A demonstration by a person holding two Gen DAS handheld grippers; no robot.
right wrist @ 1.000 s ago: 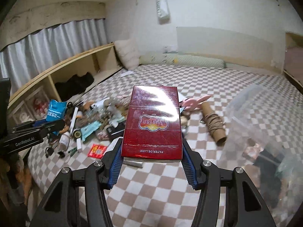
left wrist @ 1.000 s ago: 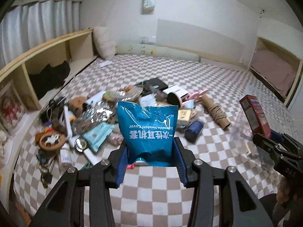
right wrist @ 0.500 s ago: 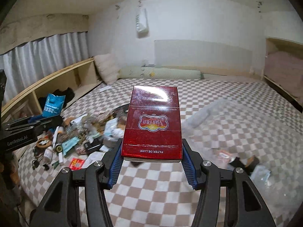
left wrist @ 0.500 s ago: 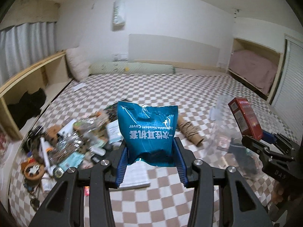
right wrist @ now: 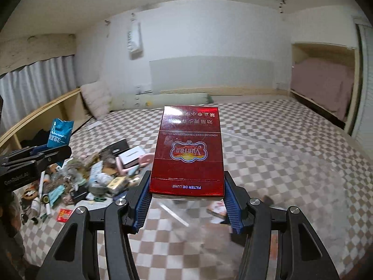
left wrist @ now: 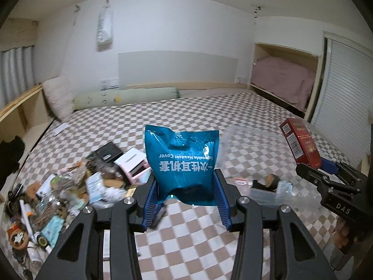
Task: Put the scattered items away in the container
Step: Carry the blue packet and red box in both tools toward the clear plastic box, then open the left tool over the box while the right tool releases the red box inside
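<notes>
My left gripper (left wrist: 185, 186) is shut on a blue foil packet (left wrist: 184, 161), held upright above the checkered bed. My right gripper (right wrist: 186, 182) is shut on a red cigarette box (right wrist: 188, 149), also held in the air. In the left wrist view the right gripper (left wrist: 326, 170) and its red box (left wrist: 300, 144) show at the right. A clear plastic container (left wrist: 256, 140) lies on the bed below and ahead of both, with a few small things inside. The pile of scattered items (left wrist: 70, 186) lies to the left.
A wooden shelf (right wrist: 46, 109) runs along the left wall. A pillow (left wrist: 58, 98) and a green bolster (left wrist: 126, 95) lie at the head of the bed. An alcove with pink bedding (left wrist: 282, 79) is at the right. Bare checkered cover (left wrist: 186, 245) lies in front.
Both grippers have swung right and risen, away from the pile and toward the clear container. Each keeps its grip, the left on the blue packet, the right on the red box.
</notes>
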